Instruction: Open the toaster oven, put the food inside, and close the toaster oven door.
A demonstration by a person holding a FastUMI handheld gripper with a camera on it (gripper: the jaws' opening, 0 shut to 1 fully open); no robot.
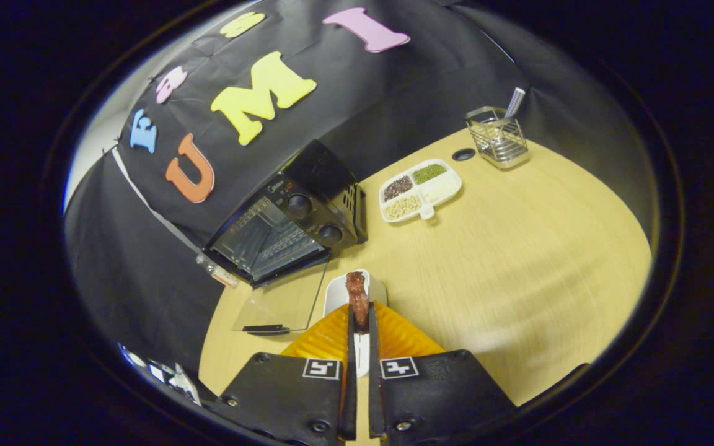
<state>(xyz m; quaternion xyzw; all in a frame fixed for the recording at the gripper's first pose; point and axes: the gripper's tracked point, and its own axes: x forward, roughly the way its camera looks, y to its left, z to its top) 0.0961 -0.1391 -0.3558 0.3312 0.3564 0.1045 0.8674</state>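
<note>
My gripper (360, 325) is shut on a brown piece of food (357, 296), which sticks up and forward from between the fingertips. Below and just beyond the food lies a small white dish (337, 294) on the wooden table (518, 266). The black toaster oven (289, 226) stands beyond and to the left of the fingers, against the booth wall. Its glass door (282, 303) is folded down flat onto the table, handle toward me, so the wire racks inside show.
A white divided tray (420, 189) with dark, green and pale grains lies beyond the fingers to the right of the oven. Farther back stand a wire basket (498, 139) holding a striped utensil and a small dark disc (463, 154).
</note>
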